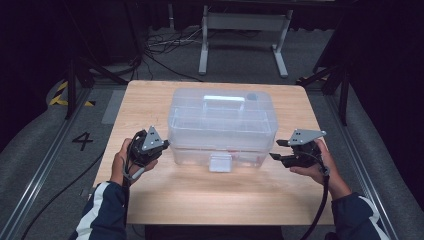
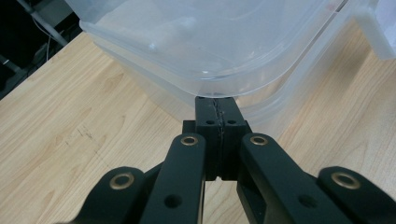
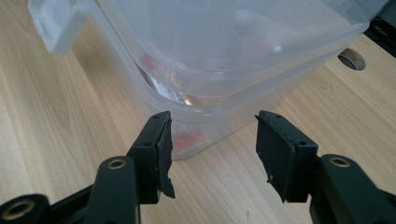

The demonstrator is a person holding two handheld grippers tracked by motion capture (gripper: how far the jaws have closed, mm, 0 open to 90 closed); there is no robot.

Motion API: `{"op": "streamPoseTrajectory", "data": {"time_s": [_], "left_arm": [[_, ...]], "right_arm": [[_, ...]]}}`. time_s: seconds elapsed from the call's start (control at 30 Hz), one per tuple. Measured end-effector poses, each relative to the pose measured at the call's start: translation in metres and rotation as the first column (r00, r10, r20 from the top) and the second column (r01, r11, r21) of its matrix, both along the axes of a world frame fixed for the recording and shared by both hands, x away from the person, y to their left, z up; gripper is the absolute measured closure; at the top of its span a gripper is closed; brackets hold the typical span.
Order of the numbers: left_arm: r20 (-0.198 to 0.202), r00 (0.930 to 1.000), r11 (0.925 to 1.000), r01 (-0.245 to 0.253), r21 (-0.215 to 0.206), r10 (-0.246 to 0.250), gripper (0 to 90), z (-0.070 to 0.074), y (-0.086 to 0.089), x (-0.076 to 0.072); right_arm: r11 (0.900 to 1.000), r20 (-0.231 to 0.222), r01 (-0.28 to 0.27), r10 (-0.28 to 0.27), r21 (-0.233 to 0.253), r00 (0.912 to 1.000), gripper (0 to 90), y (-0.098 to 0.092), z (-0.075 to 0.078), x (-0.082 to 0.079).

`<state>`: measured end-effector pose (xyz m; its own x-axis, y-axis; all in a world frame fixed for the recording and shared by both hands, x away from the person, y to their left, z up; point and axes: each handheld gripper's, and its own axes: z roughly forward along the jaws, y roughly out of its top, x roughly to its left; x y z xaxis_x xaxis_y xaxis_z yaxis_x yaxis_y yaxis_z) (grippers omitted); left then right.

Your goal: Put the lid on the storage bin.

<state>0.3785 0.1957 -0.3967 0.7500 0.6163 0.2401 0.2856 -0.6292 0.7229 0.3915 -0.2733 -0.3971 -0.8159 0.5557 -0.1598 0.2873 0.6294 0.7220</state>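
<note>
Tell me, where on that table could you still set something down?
The widest bare wood is the near strip of the table, between the box and the person's edge. Narrower margins run left and right of the box, though the left tool and right tool crowd its near corners. A thin strip lies behind the box.

I'm working in a lab or recording studio: dark curtained walls, grey carpet floor (image 1: pixel 45 135), loose cables (image 1: pixel 165 47), metal floor rails (image 1: pixel 37 170), yellow-black hazard tape (image 1: pixel 60 92), a painted "4" (image 1: pixel 82 141), and a white desk frame (image 1: pixel 245 35) behind my wooden table (image 1: pixel 150 100).
</note>
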Motion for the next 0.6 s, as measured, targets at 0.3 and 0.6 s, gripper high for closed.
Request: {"op": "streamPoseTrajectory", "data": {"time_s": [0.3,0.6], "left_arm": [[-0.009,0.9998,0.9998,-0.019,0.008,0.019,90.0,-0.0033,0.0007,-0.0038],[-0.014,0.9998,0.9998,-0.014,0.016,0.014,89.9,-0.006,0.0017,-0.0046]], "right_arm": [[1.0,-0.006,-0.01,0.01,0.001,0.9999,46.1,0.0028,-0.0025,-0.0018],[1.0,-0.005,-0.01,0.01,0.005,0.9999,46.5,0.0034,-0.0036,-0.002]]}}
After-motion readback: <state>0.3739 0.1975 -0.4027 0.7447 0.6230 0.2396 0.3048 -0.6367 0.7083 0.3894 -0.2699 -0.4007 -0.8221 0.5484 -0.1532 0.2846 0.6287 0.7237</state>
